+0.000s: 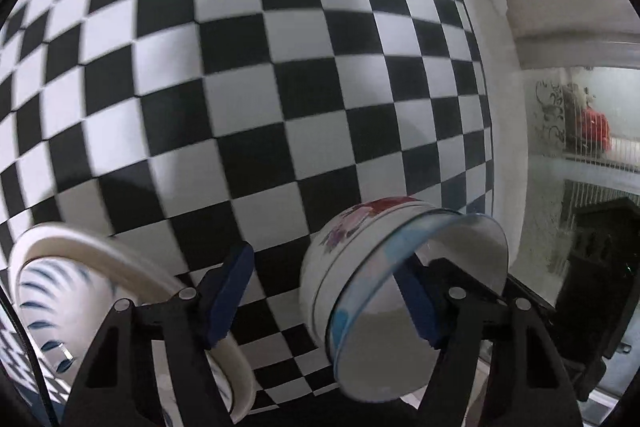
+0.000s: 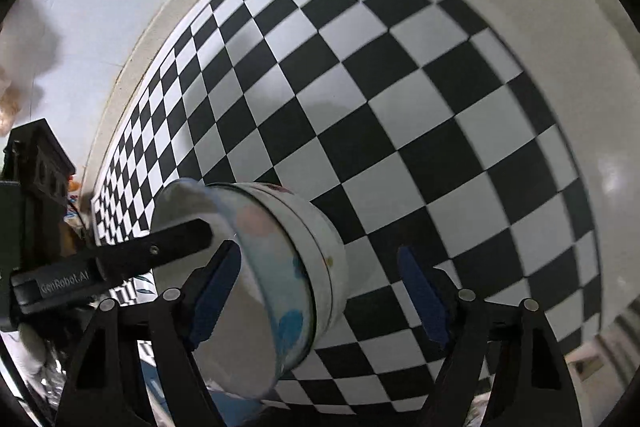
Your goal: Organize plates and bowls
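A black-and-white checkered cloth (image 1: 248,75) fills most of both views, with a pale wall at the upper left of the right wrist view and a cluttered wire shelf (image 1: 592,155) at the right edge of the left wrist view.

The only readable writing is "GenRobot.AI" on the black body of the left gripper (image 2: 64,283), at the lower left of the right wrist view.

A flowered bowl (image 1: 360,247) is tipped on its side. In the left view its mouth faces lower right, its base upper left.

The left gripper (image 1: 324,303) stands wide apart, its right finger (image 1: 420,307) inside the bowl's mouth; whether it touches is unclear. A blue-striped bowl (image 1: 60,299) sits lower left.

The right gripper (image 2: 324,297) is also spread wide, its left finger (image 2: 216,291) in front of the bowl's mouth.
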`<move>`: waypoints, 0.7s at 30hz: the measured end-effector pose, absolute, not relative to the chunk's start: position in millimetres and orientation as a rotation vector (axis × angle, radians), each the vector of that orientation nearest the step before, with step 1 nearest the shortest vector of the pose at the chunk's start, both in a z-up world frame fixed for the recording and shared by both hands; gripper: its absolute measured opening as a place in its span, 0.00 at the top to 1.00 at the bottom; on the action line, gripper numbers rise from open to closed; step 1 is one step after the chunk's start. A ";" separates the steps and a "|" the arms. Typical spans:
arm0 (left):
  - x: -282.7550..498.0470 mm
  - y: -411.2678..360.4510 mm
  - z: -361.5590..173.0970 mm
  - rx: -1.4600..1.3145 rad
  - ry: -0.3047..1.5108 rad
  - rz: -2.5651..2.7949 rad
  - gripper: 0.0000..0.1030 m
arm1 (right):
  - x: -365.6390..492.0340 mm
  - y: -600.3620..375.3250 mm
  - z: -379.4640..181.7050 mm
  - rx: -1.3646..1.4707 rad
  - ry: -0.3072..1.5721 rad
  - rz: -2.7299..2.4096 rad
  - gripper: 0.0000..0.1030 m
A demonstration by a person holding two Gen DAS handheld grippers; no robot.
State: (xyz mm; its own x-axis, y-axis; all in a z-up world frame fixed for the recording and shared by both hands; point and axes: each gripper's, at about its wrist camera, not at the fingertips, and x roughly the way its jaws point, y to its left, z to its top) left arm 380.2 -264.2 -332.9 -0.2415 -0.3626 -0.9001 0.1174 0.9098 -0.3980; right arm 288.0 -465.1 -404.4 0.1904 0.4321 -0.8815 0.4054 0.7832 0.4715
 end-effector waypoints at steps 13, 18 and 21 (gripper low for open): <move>369.5 -267.2 -338.7 -0.205 1.763 -0.534 0.59 | 296.0 -447.5 -428.5 0.800 1.446 0.062 0.51; 366.1 -264.5 -336.4 -0.188 1.742 -0.527 0.57 | 307.9 -436.8 -417.6 0.742 1.432 0.062 0.57; 364.4 -265.5 -332.5 -0.165 1.725 -0.522 0.57 | 312.6 -430.6 -414.5 0.727 1.428 0.066 0.60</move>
State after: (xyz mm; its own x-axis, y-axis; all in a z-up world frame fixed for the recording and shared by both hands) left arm 364.4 -265.5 -332.5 -0.2263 -0.3877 -0.8936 0.1732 0.8868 -0.4286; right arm 312.6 -430.6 -414.5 0.1796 0.4579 -0.8707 0.3757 0.7861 0.4909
